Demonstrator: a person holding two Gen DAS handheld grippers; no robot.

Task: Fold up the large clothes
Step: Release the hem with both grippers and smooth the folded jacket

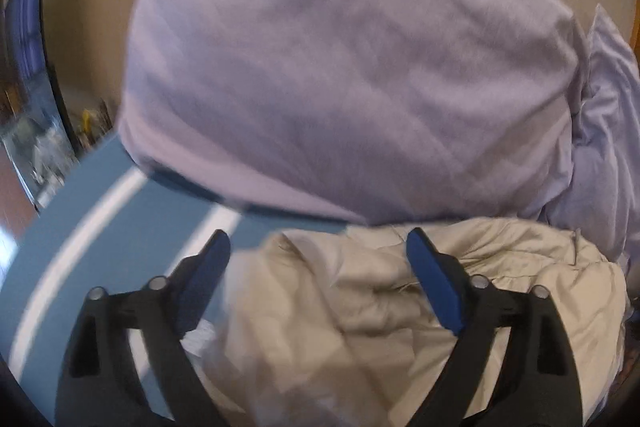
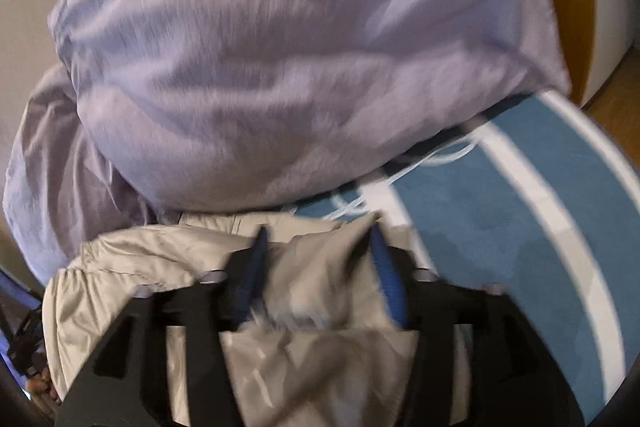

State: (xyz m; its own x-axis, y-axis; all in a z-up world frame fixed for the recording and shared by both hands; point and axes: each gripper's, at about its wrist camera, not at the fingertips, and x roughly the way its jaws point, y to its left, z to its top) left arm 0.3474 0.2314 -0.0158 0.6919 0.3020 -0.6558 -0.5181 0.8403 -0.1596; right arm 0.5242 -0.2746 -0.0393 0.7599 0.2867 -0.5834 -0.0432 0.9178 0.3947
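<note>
A crumpled beige garment (image 1: 380,307) lies on a blue bedcover with white stripes (image 1: 120,227). My left gripper (image 1: 318,247) is open, its blue-padded fingers spread just above the garment's near folds. In the right wrist view the same beige garment (image 2: 160,267) fills the lower half, and my right gripper (image 2: 318,239) has a bunch of its cloth between the fingers. The view is blurred, so how tightly the fingers close on the cloth is unclear.
A large lilac pillow (image 1: 340,67) lies right behind the garment, also in the right wrist view (image 2: 300,67). A crumpled lilac sheet (image 1: 600,127) sits beside it. White cords (image 2: 420,163) lie on the blue striped cover (image 2: 520,227). A mirror (image 1: 28,67) stands at far left.
</note>
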